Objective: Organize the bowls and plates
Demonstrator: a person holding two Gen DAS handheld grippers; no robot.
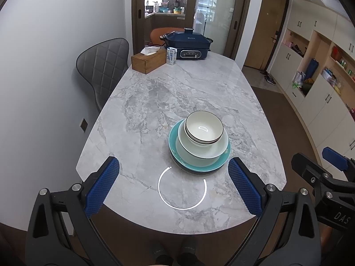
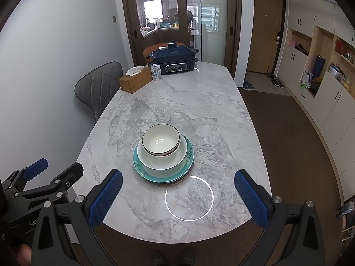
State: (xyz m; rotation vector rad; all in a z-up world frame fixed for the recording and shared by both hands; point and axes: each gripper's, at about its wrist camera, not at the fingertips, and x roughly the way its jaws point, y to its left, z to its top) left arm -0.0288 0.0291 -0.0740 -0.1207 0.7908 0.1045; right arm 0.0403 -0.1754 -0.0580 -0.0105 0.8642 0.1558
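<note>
A stack of dishes stands on the near half of the marble table (image 1: 155, 99). A white bowl with a dark rim (image 1: 204, 128) (image 2: 160, 141) sits on top, nested in a pale green bowl (image 1: 206, 151) (image 2: 164, 166). Under them lies a teal plate (image 1: 174, 137) (image 2: 137, 161), with a dark edge of something beneath it. My left gripper (image 1: 174, 184) is open, held just in front of the stack, with nothing between its blue pads. My right gripper (image 2: 178, 197) is open too, a little nearer the table edge and empty. Each gripper shows in the other's view, the right gripper (image 1: 316, 158) and the left gripper (image 2: 58, 168).
At the far end of the table stand a wooden tissue box (image 1: 148, 62), a small carton (image 1: 171, 55) and a dark blue electric cooker (image 1: 188, 44). A grey quilted chair (image 1: 104, 66) is at the left side. White cabinets (image 1: 321, 102) line the right wall.
</note>
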